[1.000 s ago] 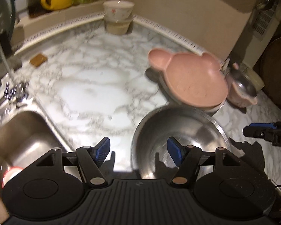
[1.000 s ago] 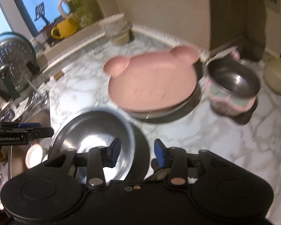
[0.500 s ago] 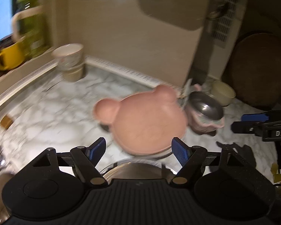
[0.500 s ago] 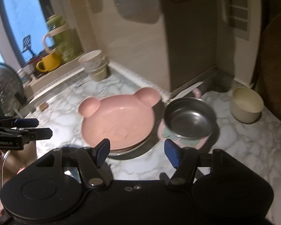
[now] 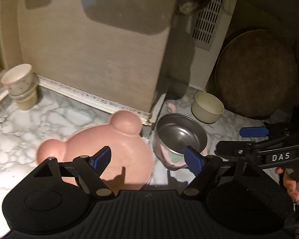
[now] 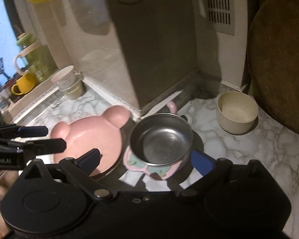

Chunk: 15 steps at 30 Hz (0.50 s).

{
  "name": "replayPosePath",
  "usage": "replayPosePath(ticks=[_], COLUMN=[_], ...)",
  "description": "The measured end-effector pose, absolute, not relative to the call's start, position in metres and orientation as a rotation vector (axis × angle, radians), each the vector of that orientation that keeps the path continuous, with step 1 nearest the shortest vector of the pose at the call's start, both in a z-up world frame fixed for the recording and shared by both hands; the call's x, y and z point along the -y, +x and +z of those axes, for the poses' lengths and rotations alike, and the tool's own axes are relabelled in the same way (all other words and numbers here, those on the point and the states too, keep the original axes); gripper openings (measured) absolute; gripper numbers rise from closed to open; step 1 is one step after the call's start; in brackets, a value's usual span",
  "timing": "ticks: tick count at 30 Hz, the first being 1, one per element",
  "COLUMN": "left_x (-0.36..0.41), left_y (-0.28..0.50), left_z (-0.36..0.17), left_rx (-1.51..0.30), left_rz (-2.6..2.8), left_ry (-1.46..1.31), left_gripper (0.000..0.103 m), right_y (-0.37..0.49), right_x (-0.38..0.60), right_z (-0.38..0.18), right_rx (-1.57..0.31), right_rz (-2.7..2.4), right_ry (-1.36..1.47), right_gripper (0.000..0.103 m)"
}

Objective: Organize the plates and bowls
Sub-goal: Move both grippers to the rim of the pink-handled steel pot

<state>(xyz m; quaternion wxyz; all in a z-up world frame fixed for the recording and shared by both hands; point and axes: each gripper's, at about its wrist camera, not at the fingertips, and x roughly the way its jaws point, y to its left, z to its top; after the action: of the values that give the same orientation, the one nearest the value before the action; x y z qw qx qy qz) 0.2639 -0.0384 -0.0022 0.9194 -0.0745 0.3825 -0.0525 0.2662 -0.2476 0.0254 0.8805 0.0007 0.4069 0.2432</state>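
Pink plate: the bear-eared pink plate lies on the marble bench, on top of a metal plate whose rim shows under it; it is beyond and below the left gripper, nothing between its fingers.
Steel bowl: the steel bowl sits in a pink holder, just right of the plate, ahead of the right gripper.
Fingers: both pairs spread and empty; both have just been opening, the right much wider.
Change: the large steel bowl seen near the sink a second ago is out of view; both views now face the wall corner.
Count: one pink plate, one steel bowl, one cream bowl, two stacked cups.
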Motion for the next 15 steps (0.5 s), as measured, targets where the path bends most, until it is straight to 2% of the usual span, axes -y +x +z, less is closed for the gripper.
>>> replayPosePath(ticks=[8, 15], left_x=[0.06, 0.069], left_y=[0.315, 0.356], left_z=[-0.025, -0.053], left_rx=[-0.869, -0.928], left_rz=[-0.113, -0.095], left_ry=[-0.173, -0.178], left_gripper=[0.08, 0.08], right_y=[0.306, 0.342], right_x=[0.26, 0.271], right_z=[0.005, -0.018], right_rx=[-0.909, -0.975], right_rz=[0.458, 0.405], right_ry=[0.015, 0.047], right_gripper=[0.099, 0.091])
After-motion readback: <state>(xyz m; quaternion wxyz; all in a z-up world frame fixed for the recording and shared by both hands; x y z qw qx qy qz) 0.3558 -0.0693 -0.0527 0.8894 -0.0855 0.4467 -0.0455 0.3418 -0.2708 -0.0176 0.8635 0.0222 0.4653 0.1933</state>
